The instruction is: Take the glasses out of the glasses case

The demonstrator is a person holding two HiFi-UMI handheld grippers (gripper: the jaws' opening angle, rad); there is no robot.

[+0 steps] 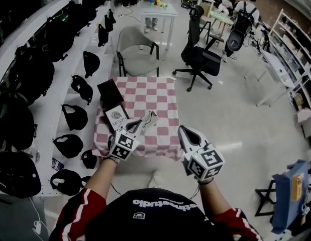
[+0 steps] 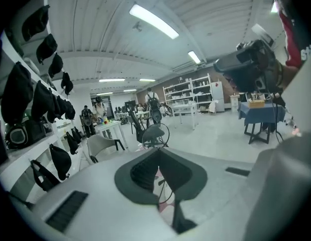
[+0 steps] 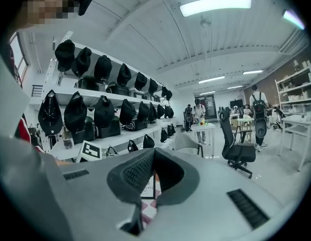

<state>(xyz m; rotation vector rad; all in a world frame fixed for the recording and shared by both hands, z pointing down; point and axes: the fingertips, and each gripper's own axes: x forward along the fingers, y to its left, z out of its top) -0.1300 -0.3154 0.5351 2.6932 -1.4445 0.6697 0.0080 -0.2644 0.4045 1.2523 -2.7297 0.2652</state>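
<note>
My left gripper is over the pink checkered table, shut on the thin-rimmed glasses. In the left gripper view the jaws meet at the tip of that gripper; a round lens rim of the glasses stands beyond it and thin wire shows below. The glasses case, a box with a white "NATURE" label, lies at the table's left side, just left of that gripper. My right gripper hangs shut and holds nothing at the table's front right edge. Between the right gripper's jaws the case label shows.
A flat black box lies behind the case on the table's left. A grey chair stands at the far edge and a black office chair to the right. Shelves of black bags run along the left.
</note>
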